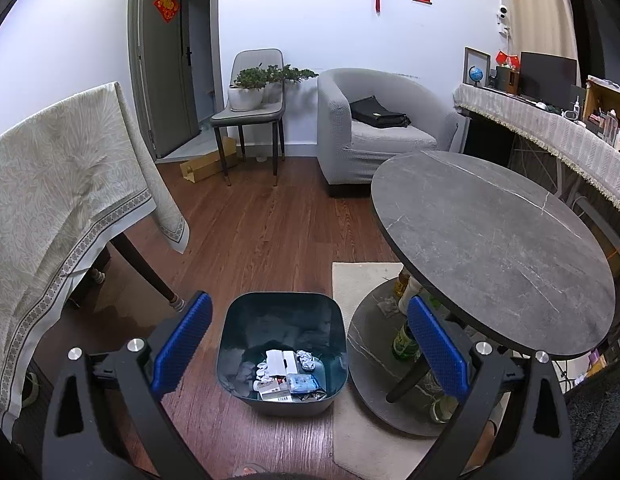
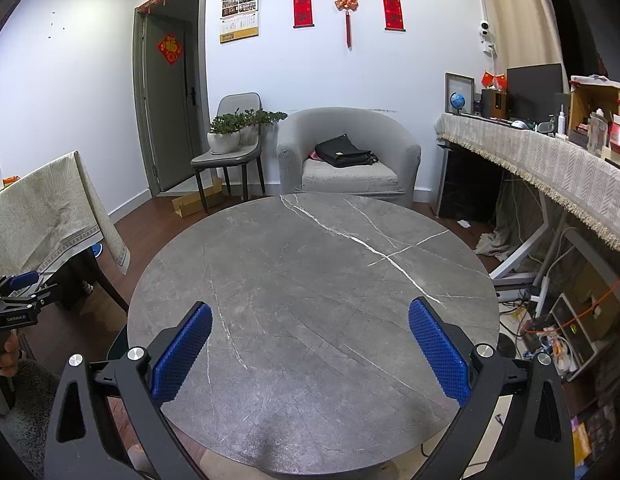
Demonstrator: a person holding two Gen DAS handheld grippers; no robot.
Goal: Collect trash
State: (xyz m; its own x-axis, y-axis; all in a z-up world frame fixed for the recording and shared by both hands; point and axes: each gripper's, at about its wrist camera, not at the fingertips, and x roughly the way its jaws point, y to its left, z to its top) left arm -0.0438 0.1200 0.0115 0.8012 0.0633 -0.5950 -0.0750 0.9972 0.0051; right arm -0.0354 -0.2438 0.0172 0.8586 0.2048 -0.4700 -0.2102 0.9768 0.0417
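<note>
Your left gripper [image 1: 310, 344] hangs above the bin [image 1: 282, 350], jaws spread wide and holding nothing. The trash [image 1: 288, 378] lies in the bin's bottom: white papers, a blue packet, small boxes. Your right gripper [image 2: 310, 350] hovers over the round table [image 2: 314, 320], jaws likewise released and empty. That tabletop is bare, so the collecting looks nearly or fully done. Bottles [image 1: 404, 342] stand on the table's lower shelf, partly hidden by the top; whether they count as trash is unclear. The floor beyond the table is cut off.
</note>
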